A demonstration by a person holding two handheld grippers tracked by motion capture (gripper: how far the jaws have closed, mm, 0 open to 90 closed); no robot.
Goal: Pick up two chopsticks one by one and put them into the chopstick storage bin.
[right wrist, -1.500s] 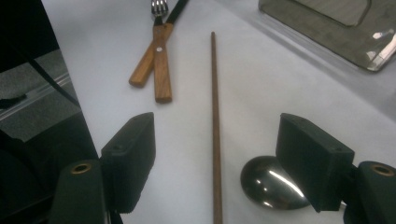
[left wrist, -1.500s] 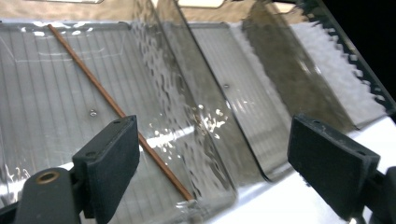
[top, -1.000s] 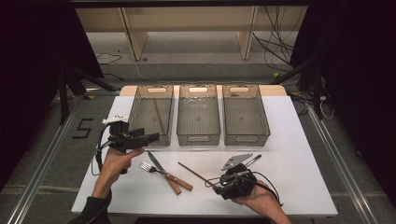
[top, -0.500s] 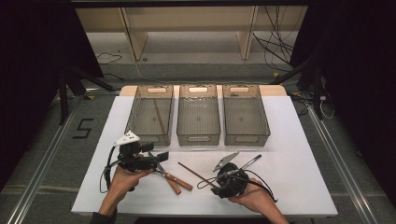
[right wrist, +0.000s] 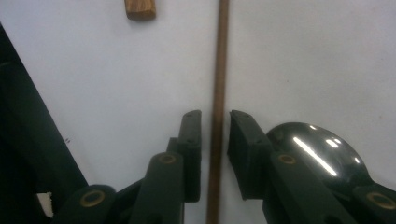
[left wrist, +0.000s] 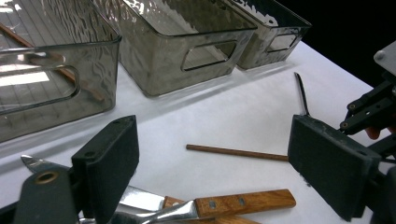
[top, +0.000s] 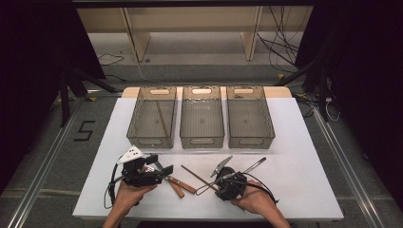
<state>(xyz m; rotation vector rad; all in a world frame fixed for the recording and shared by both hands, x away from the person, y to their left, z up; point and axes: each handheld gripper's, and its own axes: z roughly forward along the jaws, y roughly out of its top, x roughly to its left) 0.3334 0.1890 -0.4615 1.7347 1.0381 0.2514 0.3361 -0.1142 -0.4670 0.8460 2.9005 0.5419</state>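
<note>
Two grippers near the table's front edge, right gripper [right wrist: 215,135] jaws narrowed around a brown chopstick [right wrist: 219,70], not clearly touching, left gripper [left wrist: 215,163] jaws wide apart over wooden-handled cutlery [left wrist: 243,203].

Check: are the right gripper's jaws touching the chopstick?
Apart. The right gripper view shows the chopstick between the right gripper jaws, gaps on both sides.

left tool [top: 159,172]: black, grey three-cornered plate, black cable | right tool [top: 215,182]: black, brass-ringed pivots
</note>
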